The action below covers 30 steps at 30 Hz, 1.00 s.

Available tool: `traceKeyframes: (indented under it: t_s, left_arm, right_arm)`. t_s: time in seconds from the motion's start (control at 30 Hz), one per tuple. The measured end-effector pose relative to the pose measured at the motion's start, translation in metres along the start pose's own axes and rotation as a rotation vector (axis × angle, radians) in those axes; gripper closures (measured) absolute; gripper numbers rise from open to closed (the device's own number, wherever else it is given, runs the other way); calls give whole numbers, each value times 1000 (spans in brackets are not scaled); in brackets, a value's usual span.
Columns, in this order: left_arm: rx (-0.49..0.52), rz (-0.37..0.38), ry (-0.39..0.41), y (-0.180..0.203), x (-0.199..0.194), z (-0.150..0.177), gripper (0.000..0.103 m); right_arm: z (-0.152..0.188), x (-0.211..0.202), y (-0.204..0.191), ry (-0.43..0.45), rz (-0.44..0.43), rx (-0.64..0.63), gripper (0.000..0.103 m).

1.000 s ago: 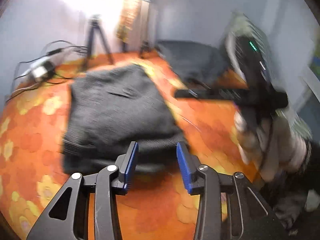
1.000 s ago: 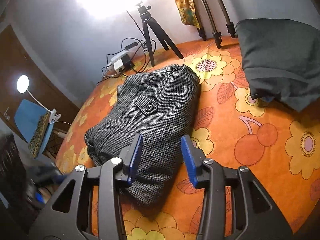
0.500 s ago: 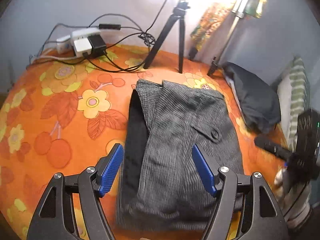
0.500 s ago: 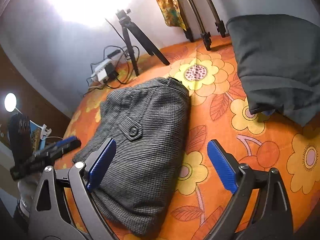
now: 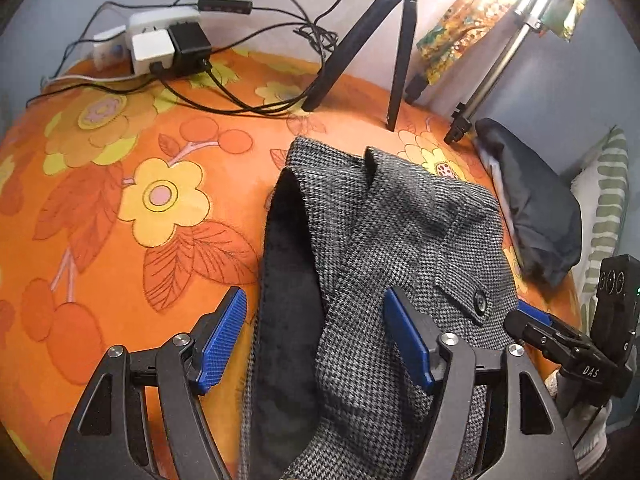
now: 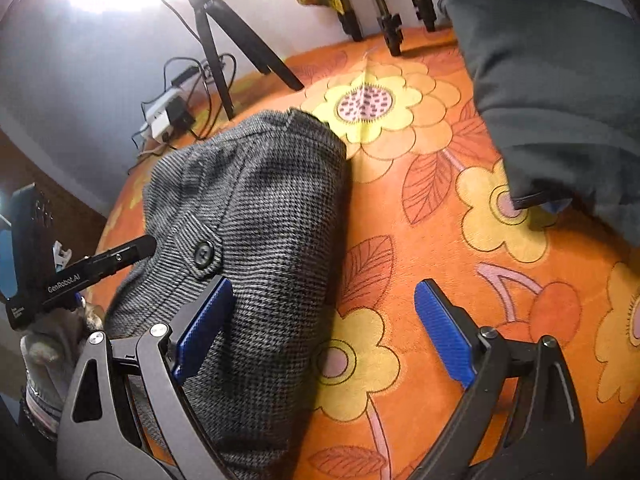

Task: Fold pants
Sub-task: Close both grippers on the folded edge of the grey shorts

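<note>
Bare orange bedspread [image 5: 120, 240] on the left of the folded pants [image 5: 400, 240], wide open for a pass. Farther back, blocked: tripod [image 5: 360, 40] legs planted on the bed, with a power strip [image 5: 160, 40] and tangled cables [image 5: 240, 104] beside them. On the right, an open strip of bedspread [image 6: 420, 220] between the pants [image 6: 260, 200] and a dark cushion [image 6: 560, 100]. More stand legs [image 6: 392, 28] along the far edge. Left claw [image 5: 316, 344] spread wide over the pants' near end; right claw [image 6: 320, 324] equally wide at the pants' edge.
</note>
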<state>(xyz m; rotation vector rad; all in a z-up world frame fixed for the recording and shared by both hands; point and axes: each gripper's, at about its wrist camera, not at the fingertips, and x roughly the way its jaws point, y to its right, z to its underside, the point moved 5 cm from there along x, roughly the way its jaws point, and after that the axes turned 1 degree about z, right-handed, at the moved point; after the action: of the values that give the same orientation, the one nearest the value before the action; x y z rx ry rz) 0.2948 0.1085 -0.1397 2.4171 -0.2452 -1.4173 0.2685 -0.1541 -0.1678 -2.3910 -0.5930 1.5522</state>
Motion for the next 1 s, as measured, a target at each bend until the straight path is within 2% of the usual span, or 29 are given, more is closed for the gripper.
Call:
traceKeyframes:
  t_s: [0.1, 0.27, 0.37, 0.4, 0.47, 0.5, 0.53, 0.6, 0.67, 0.73, 0.93, 1.0]
  left_arm:
    - [-13, 27, 6, -3, 3, -3, 29]
    - [1, 29, 17, -2, 3, -3, 28]
    - [8, 34, 18, 0, 3, -3, 32]
    - [8, 40, 19, 0, 2, -3, 37]
    - [6, 63, 11, 2, 4, -2, 43]
    - [5, 58, 16, 3, 4, -2, 44]
    - [10, 53, 20, 4, 4, -2, 44]
    - [17, 47, 26, 5, 5, -1, 48]
    - [19, 46, 30, 7, 5, -2, 53]
    - [42, 21, 44, 11, 3, -1, 55]
    - [132, -65, 95, 24, -2, 2, 67]
    - [145, -89, 111, 24, -4, 2, 76]
  right_arm:
    - [-3, 4, -2, 9, 21, -18, 8]
    - [-10, 10, -7, 31, 3, -17, 8]
    - [-12, 16, -17, 28, -9, -59, 8]
    - [-12, 17, -19, 28, -14, -67, 8]
    - [-11, 20, -26, 26, -36, -85, 16]
    - [-11, 21, -31, 22, -47, -96, 23]
    - [-9, 22, -33, 15, -59, -101, 27]
    - [-8, 24, -39, 16, -67, -103, 27]
    - [-7, 26, -44, 19, -57, -116, 32]
    - [-7, 26, -48, 19, -63, -123, 45]
    - [-5, 26, -53, 26, -65, -136, 63]
    - [-5, 24, -56, 36, -52, -149, 66]
